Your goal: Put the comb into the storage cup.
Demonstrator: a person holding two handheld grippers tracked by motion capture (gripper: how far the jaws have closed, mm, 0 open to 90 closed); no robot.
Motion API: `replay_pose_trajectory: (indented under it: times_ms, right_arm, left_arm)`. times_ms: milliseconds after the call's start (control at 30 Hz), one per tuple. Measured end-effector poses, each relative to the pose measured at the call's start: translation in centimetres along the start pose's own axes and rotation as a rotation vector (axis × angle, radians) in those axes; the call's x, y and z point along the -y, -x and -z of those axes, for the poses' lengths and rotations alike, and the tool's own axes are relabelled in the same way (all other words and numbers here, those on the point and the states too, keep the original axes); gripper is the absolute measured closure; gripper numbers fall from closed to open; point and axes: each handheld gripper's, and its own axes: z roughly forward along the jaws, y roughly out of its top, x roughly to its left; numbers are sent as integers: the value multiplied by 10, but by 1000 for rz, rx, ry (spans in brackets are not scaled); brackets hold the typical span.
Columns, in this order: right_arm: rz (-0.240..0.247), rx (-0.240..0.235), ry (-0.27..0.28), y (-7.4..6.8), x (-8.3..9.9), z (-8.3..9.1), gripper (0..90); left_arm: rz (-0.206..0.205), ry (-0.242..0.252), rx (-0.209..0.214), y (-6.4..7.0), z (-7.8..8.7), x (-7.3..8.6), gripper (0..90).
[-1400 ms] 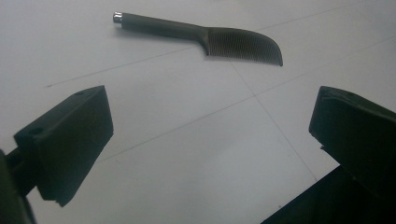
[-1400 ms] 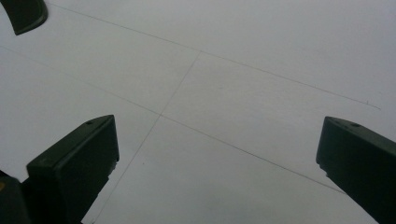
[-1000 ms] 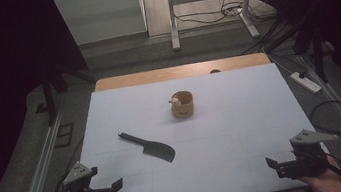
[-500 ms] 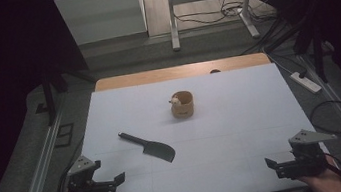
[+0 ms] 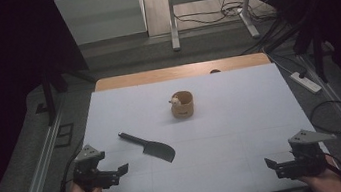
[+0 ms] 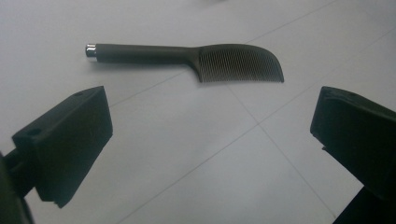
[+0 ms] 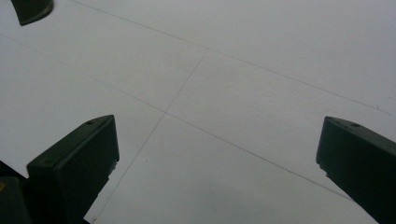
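Near the black comb (image 6: 187, 59), the left gripper (image 5: 118, 173) hovers spread wide, holding nothing.

High view overhead facing forward, gripper views close above the table (image 5: 242, 116), left sharing the comb (image 6: 196, 58)

The comb (image 6: 196, 58) is black with fine ribbed teeth and a silver cap on its handle. The desk (image 5: 242, 116) is white, ruled with thin grey lines. The cup (image 5: 183, 104) is tan. Both tools are black.
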Motion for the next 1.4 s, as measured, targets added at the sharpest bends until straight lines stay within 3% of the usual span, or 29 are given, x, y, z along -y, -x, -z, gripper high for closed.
replay_pose_trajectory:
  times_ms: [1067, 1400]
  right_arm:
    - [3, -3, -13, 0, 0, -1, 0]
    - [4, -3, -16, 0, -1, -2, 0]
  left_arm:
    - [15, -46, 20, -9, -31, -43, 0]
    - [23, -58, 5, -10, -40, -58, 0]
